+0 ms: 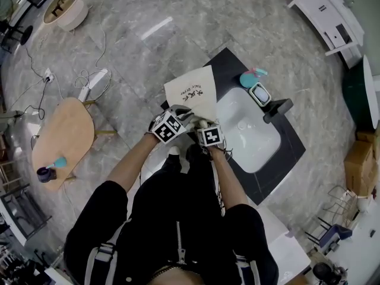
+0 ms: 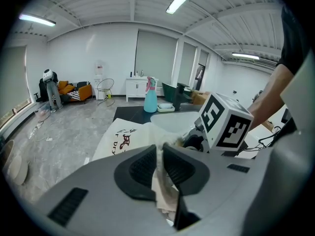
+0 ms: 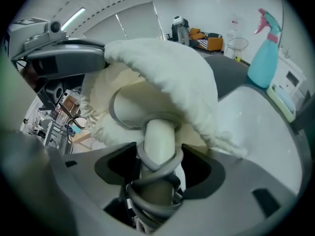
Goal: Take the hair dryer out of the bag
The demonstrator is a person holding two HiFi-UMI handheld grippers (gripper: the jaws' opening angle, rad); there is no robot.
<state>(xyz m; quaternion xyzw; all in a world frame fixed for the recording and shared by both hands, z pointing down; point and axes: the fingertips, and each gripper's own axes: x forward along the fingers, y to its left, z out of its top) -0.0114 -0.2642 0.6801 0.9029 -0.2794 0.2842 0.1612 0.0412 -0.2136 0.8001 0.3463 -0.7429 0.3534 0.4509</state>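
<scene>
— Dark counter (image 1: 228, 61) round the white sink (image 1: 249, 132), cream bag (image 1: 193, 91) lying on it. See the left gripper (image 2: 160, 156)?
— Pinching the bag's cloth edge, jaws nearly together. And the right gripper (image 3: 157, 167) is clamped on the hair dryer (image 3: 160, 139) handle, cord (image 3: 152, 200) wound round it; the dryer's head sits in the bag's mouth.

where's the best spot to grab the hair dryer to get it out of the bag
Grip the hair dryer by its handle, coming from the open mouth of the bag: the handle pokes out clear of the cloth, with the cord wound round it, while cloth covers the wide head.
</scene>
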